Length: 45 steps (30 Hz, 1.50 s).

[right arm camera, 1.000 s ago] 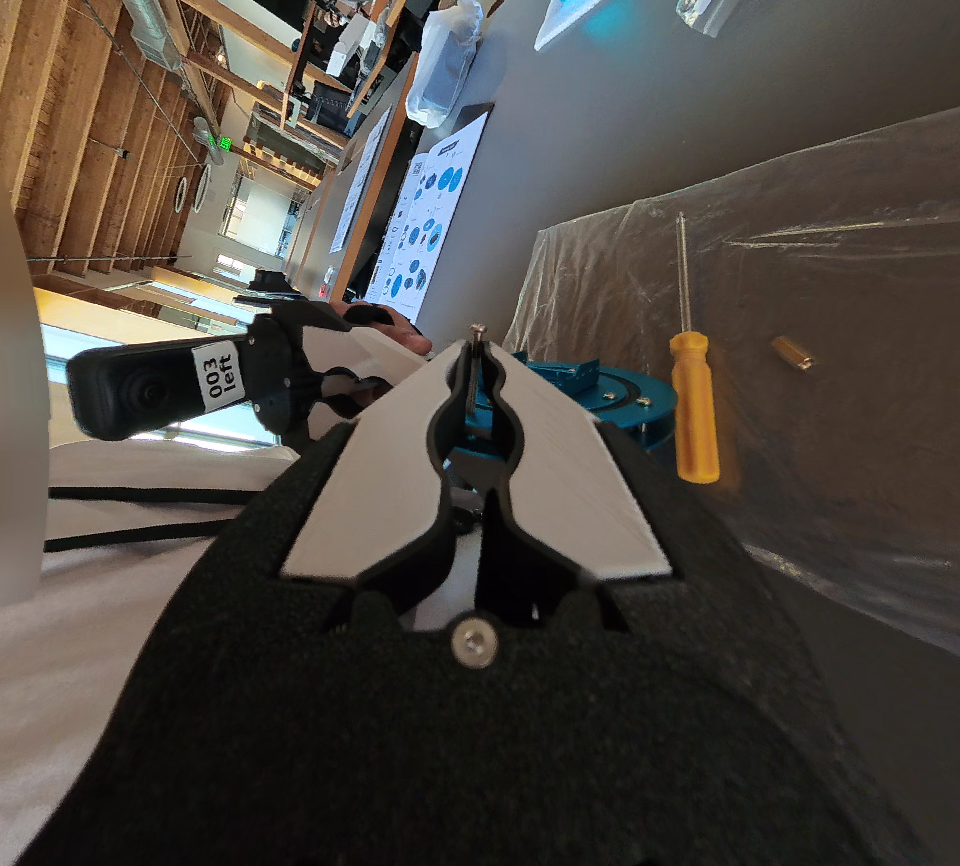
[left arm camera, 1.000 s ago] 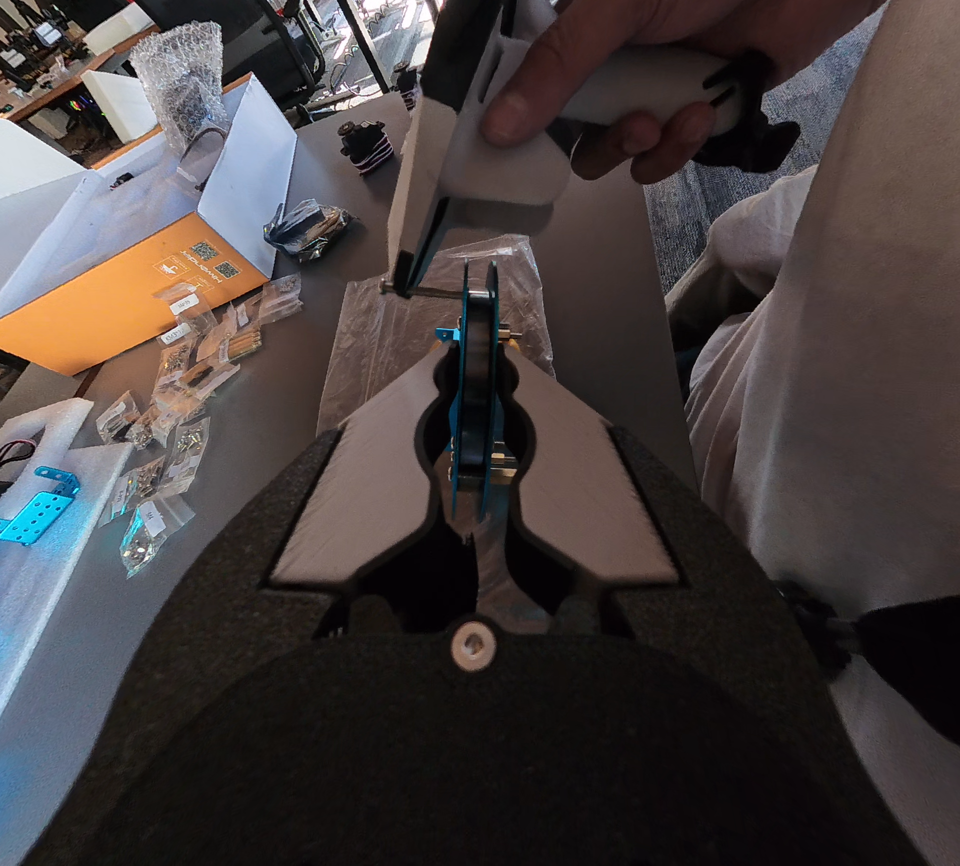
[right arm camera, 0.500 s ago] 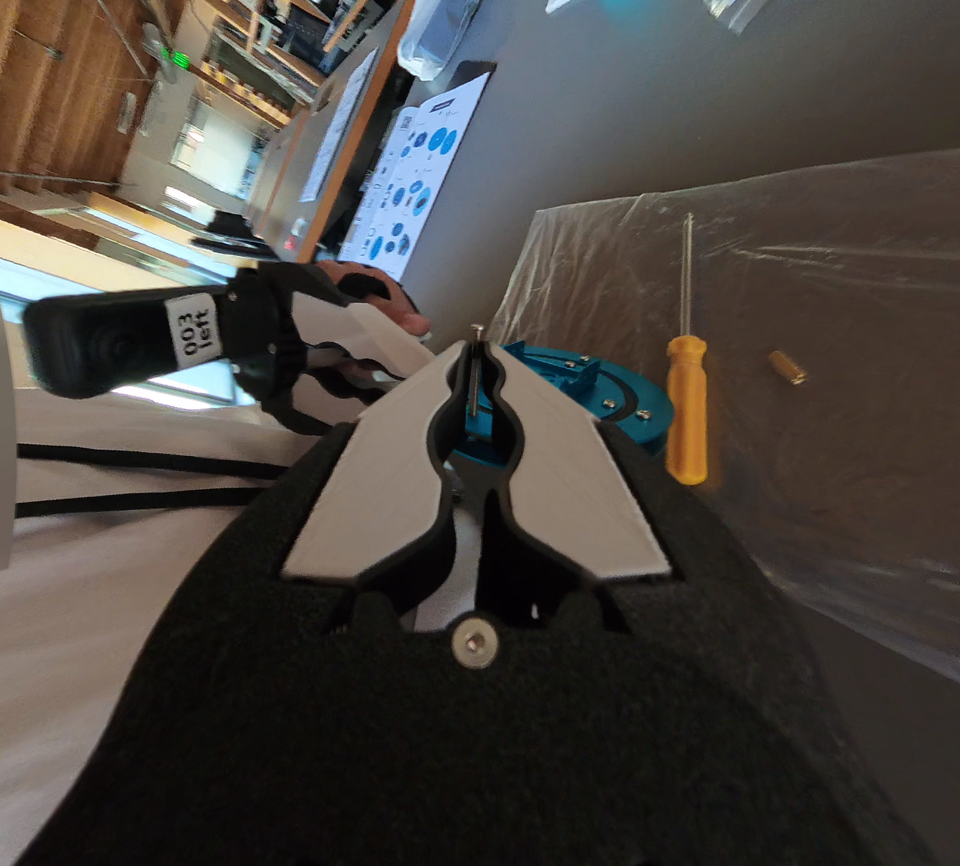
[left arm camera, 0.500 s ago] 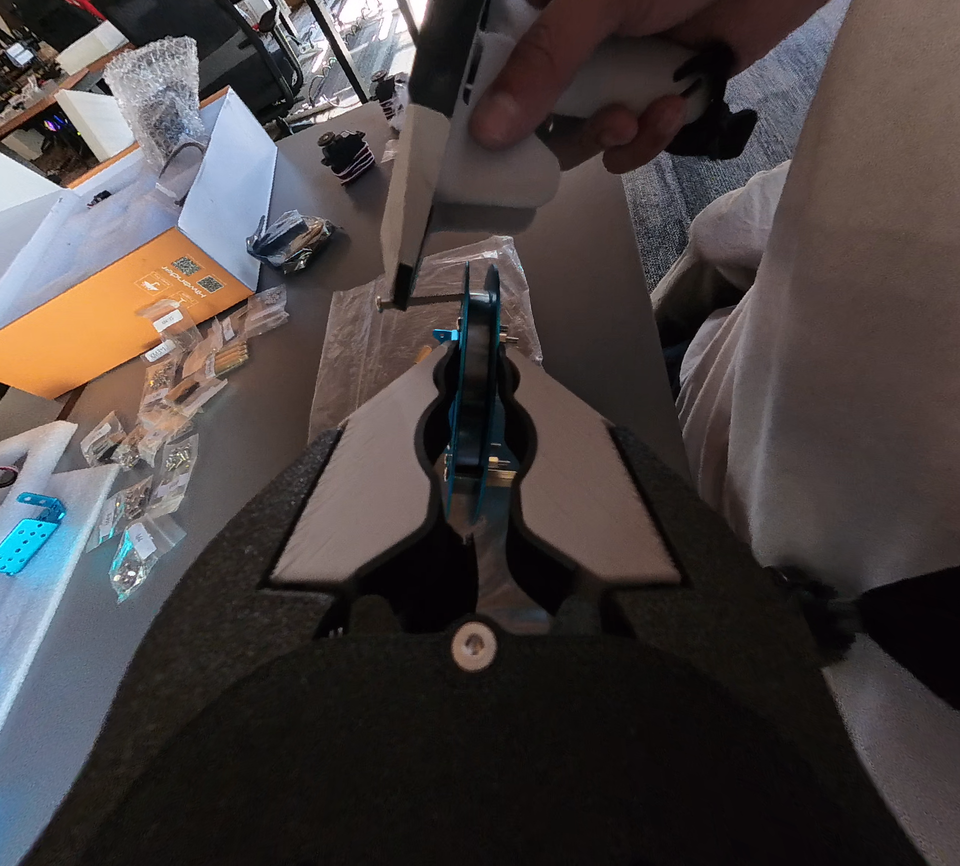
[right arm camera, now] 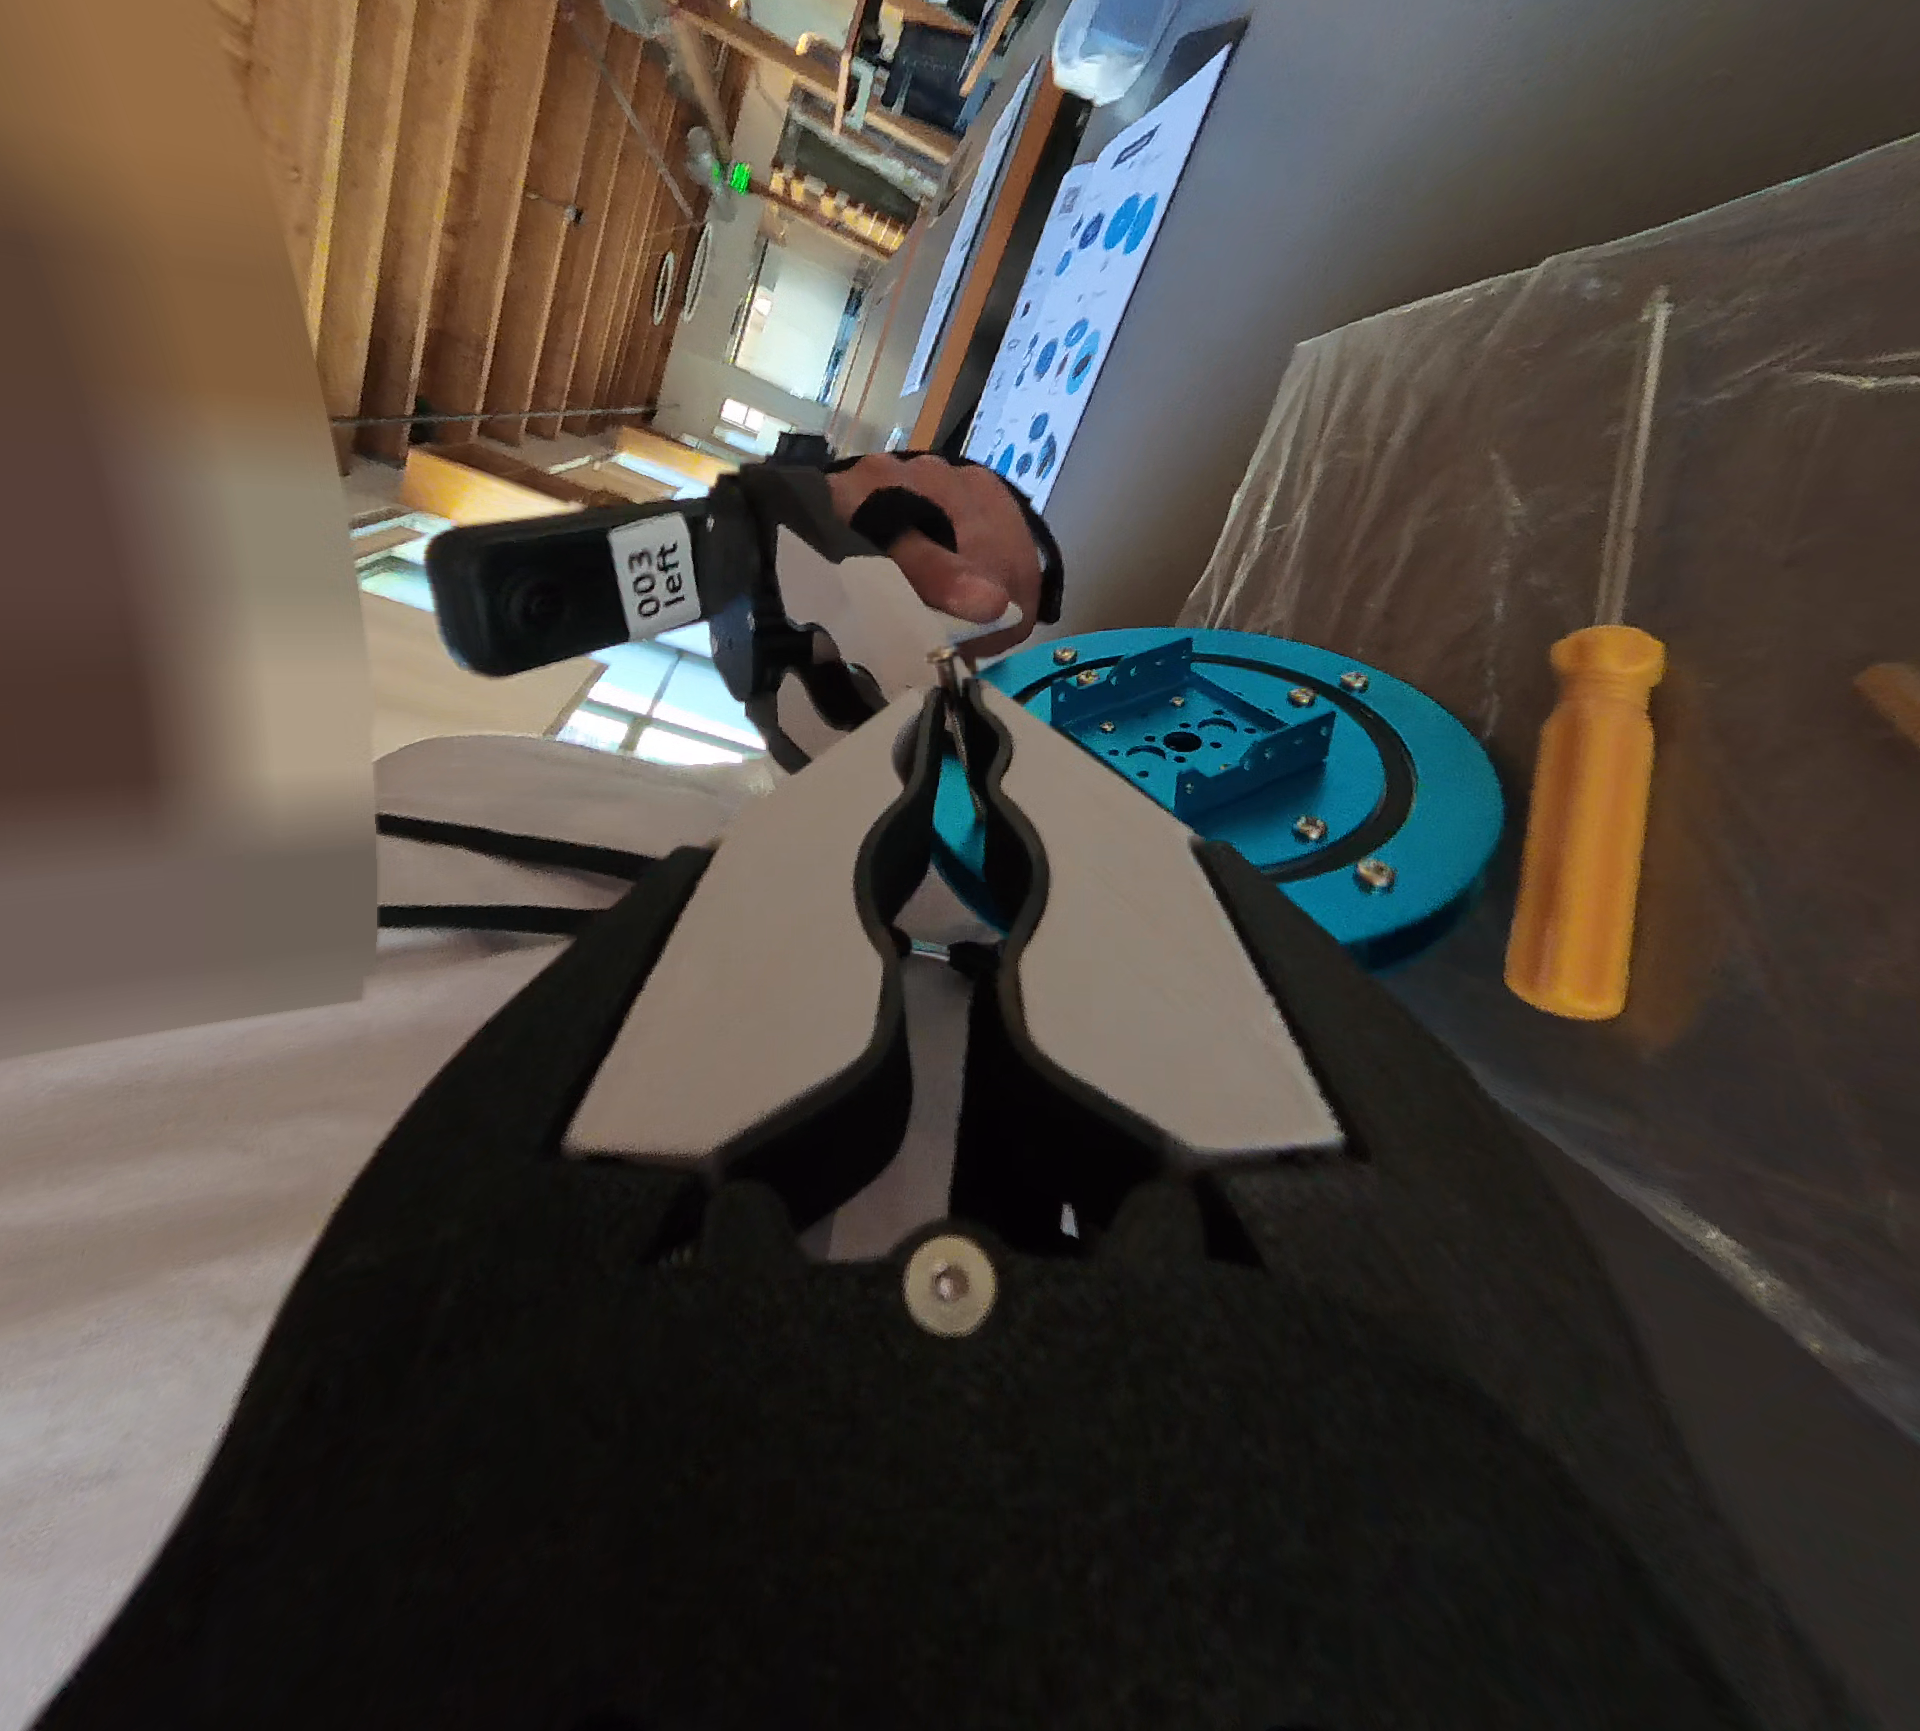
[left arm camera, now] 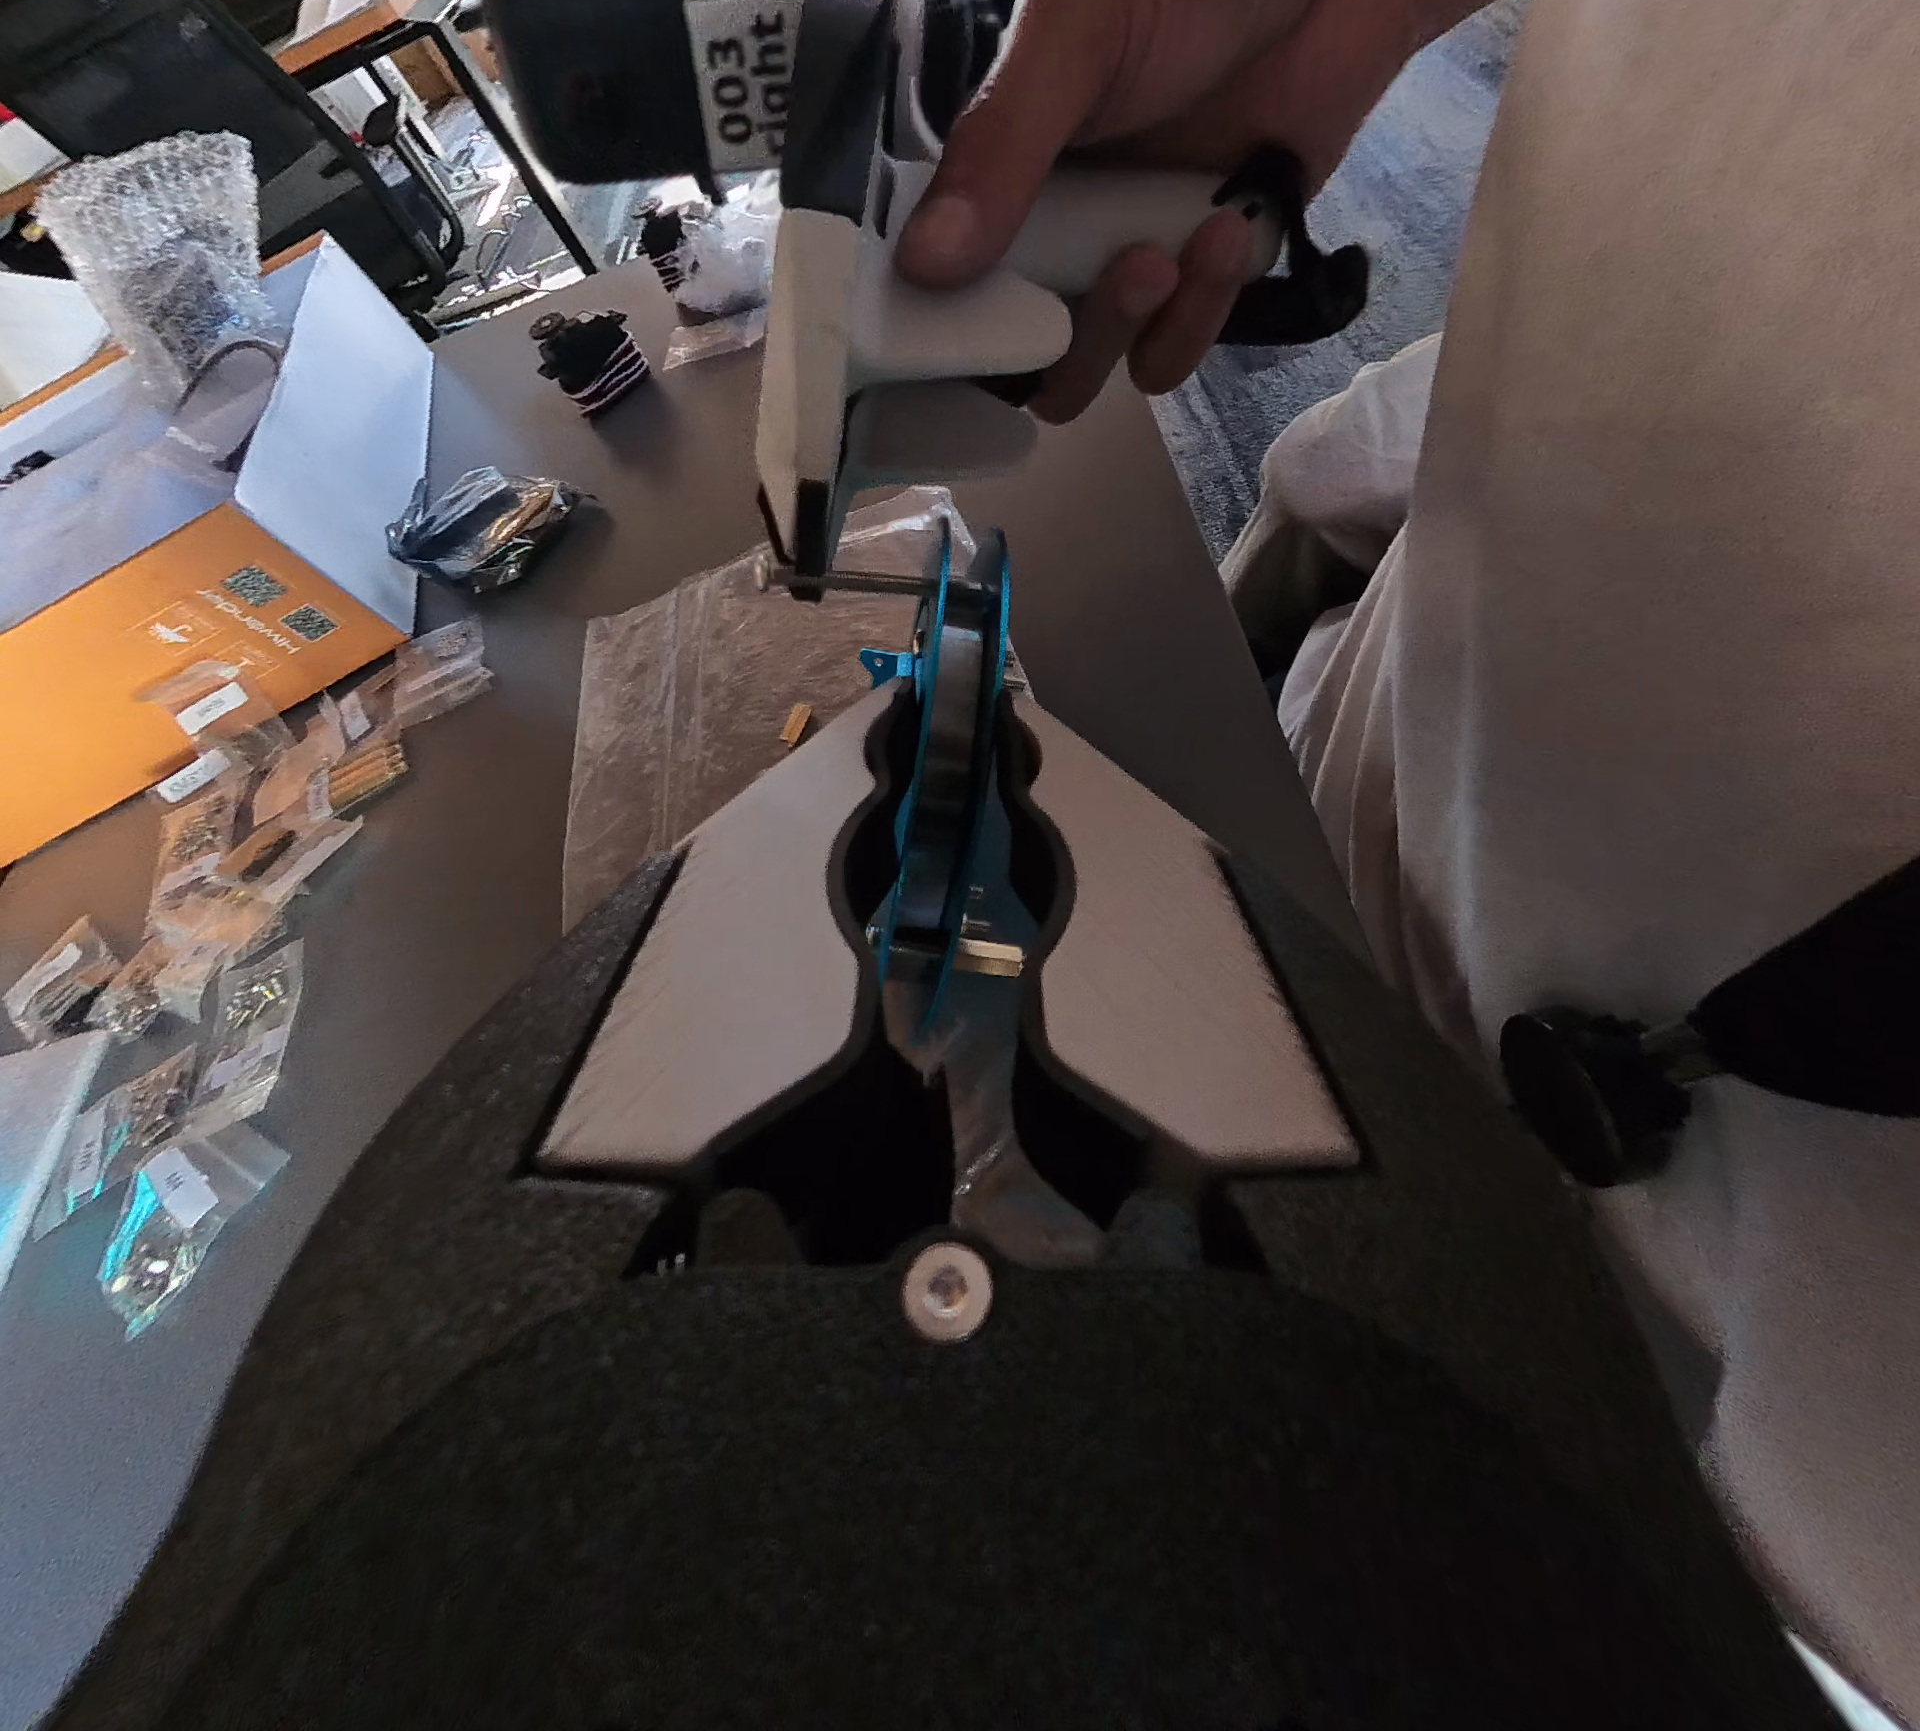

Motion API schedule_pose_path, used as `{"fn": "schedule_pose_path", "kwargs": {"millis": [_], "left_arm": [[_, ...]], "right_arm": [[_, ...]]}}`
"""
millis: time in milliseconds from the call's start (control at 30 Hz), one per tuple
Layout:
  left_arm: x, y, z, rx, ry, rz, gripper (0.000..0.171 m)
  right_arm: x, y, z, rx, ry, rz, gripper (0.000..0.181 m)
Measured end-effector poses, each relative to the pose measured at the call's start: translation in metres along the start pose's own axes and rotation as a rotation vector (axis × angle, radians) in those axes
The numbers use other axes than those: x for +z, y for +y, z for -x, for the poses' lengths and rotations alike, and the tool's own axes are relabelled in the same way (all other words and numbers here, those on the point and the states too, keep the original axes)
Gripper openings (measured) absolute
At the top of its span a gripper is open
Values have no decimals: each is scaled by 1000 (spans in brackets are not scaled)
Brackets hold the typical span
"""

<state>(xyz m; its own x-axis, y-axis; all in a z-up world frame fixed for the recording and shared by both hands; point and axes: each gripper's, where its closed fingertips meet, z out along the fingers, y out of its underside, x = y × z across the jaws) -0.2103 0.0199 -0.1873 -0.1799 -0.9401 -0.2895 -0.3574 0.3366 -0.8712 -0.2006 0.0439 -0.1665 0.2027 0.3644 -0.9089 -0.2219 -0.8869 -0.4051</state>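
pinching the blue disc assembly (left arm camera: 951,746) on edge above the table (left arm camera: 499,808), left hand-held gripper (left arm camera: 951,694) pressed onto it; right hand-held gripper (right arm camera: 951,694) nips a long screw (left arm camera: 862,582) at the rim. judgement: keep screw square, disc steady.

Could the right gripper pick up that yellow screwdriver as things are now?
Probably not yet: the right gripper is shut on a long screw. The yellow screwdriver lies uncovered on the plastic sheet beside the blue disc.
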Motion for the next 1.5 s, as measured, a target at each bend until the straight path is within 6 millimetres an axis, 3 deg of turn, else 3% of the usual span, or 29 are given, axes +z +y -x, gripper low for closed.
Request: {"fn": "schedule_pose_path", "kwargs": {"millis": [233, 433, 500, 600, 767, 867, 900, 933, 1067, 1167, 1233, 1333, 1500], "left_arm": [[-3, 2, 3, -32, 123, 7, 14], [-13, 8, 14, -66, 216, -13, 14], [-17, 11, 18, -99, 253, -28, 14], [-23, 15, 20, -113, 330, -37, 17], [-23, 15, 26, -118, 442, -51, 16], [-26, 17, 26, -136, 542, -56, 17], [-27, 18, 28, -113, 561, -69, 17], [-28, 19, 30, -93, 577, -76, 15], [-22, 23, 54, -155, 625, -61, 14], [-19, 28, 65, -187, 645, -32, 14], [-16, 31, 73, -225, 628, -12, 13], [-14, 33, 78, -300, 612, -17, 12], [-11, 36, 86, -383, 477, -20, 15]], "right_arm": [[-1, -1, -7, 46, -62, 116, 1], [-4, -8, -9, 125, -181, 110, 0], [-1, 3, -11, 102, -188, 175, 0], [6, 0, -5, 37, -223, 185, 0], [-2, -18, -6, -142, -238, 265, 0], [-10, -27, -35, -489, -120, 366, 3], [-10, -29, -42, -567, -97, 397, 12], [-9, -28, -40, -633, -131, 424, 26], [3, -8, 0, -682, -391, 497, 44], [7, -14, -12, -773, -222, 508, 49], [8, -32, -19, -850, -58, 370, 38], [8, -42, -29, -902, 122, 256, 29], [13, -49, -39, -886, 284, 204, 13]]}}
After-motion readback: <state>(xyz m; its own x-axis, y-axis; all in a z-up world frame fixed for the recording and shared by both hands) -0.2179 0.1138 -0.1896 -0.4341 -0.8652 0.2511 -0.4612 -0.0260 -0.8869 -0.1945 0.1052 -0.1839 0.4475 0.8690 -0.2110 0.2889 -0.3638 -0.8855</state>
